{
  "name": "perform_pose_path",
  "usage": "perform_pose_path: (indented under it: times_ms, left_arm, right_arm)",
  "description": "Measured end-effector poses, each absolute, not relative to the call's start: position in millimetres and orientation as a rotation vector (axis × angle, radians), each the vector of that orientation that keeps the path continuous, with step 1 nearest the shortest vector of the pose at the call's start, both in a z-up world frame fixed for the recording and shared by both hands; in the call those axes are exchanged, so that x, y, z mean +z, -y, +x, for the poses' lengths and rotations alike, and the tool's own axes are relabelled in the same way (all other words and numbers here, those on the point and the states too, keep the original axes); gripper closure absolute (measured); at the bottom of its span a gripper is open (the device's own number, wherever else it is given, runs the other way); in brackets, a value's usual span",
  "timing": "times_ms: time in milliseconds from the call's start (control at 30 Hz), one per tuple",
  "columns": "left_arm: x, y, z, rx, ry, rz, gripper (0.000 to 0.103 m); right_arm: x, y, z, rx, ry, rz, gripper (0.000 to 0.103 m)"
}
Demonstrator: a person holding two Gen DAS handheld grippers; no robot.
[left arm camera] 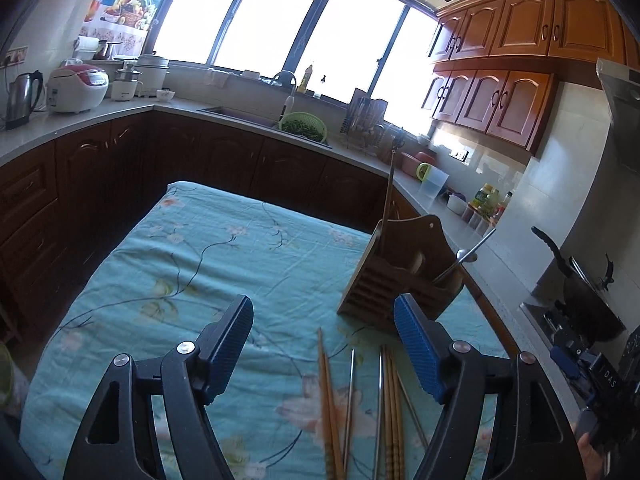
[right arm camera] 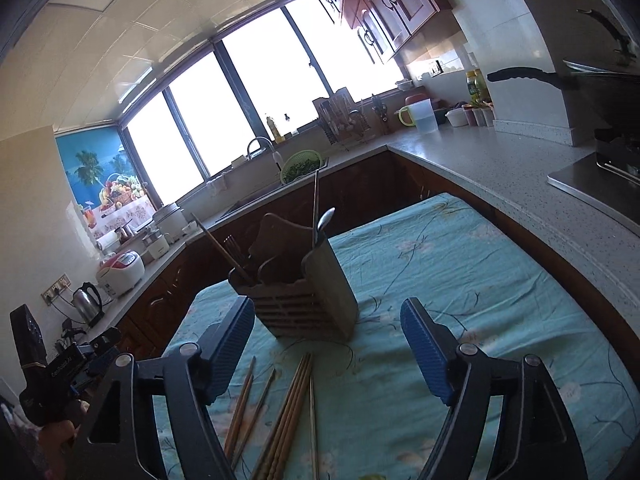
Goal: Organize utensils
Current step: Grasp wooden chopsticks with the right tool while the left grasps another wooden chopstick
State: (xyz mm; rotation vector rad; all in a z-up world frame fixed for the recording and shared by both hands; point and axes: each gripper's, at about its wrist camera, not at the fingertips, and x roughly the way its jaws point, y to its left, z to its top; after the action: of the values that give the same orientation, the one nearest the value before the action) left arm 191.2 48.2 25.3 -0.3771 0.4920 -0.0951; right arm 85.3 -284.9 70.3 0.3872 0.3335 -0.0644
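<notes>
A wooden utensil holder (left arm camera: 400, 276) (right arm camera: 304, 292) stands on the table's turquoise floral cloth (left arm camera: 200, 260) (right arm camera: 460, 272). A metal spoon (left arm camera: 466, 258) (right arm camera: 326, 218) and a long chopstick (left arm camera: 388, 200) stick up out of it. Several wooden chopsticks (left arm camera: 330, 408) (right arm camera: 290, 404) and thin metal ones (left arm camera: 350, 396) (right arm camera: 313, 420) lie loose on the cloth in front of the holder. My left gripper (left arm camera: 326, 344) hovers open over the loose chopsticks, with nothing between its blue pads. My right gripper (right arm camera: 328, 344) is open above the same pile, facing the holder.
A grey counter (right arm camera: 500, 168) wraps around the table over dark wooden cabinets. On it are a kettle (left arm camera: 22, 96), a rice cooker (left arm camera: 78, 88), a green colander (left arm camera: 304, 126) by the sink, a dish rack (left arm camera: 366, 120), a clear jug (right arm camera: 422, 116) and a wok (left arm camera: 588, 300) on the stove.
</notes>
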Motion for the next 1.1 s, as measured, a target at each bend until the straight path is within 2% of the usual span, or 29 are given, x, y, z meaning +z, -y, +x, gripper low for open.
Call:
perform_pose_path:
  times_ms: [200,467,800,833,900,1000,1100]
  left_arm:
    - [21,-48,122,-0.086,-0.5,-0.365,0.03]
    - [18,-40,76,-0.095,-0.53,-0.31,0.03]
    - [16,-35,103,-0.104,-0.59,-0.297,0.03]
    - [15,-36,107,-0.1,-0.6,-0.293,0.03]
    - [14,-38,115,-0.094,-0.617,-0.292,0.03]
    - [14,-40,127,-0.083,-0.641,-0.291,0.031]
    - [14,-44,135,-0.075,-0.662,-0.292,0.031]
  right_arm:
    - [51,265,39,-0.065,-0.352,0.372,0.025]
    - [41,243,7,-0.031,-0.361,0.346,0.025]
    - [36,238,5,-0.064,-0.379,0.308,0.027]
    - [34,238,10,-0.064,-0.392,0.302,0.029]
    - [29,239,22,-0.063,-0.421,0.297,0.041]
    - [20,240,42,-0.061,-0.462,0.296,0.052]
    - [9,238,67,-0.045,-0.521,0.29,0.057]
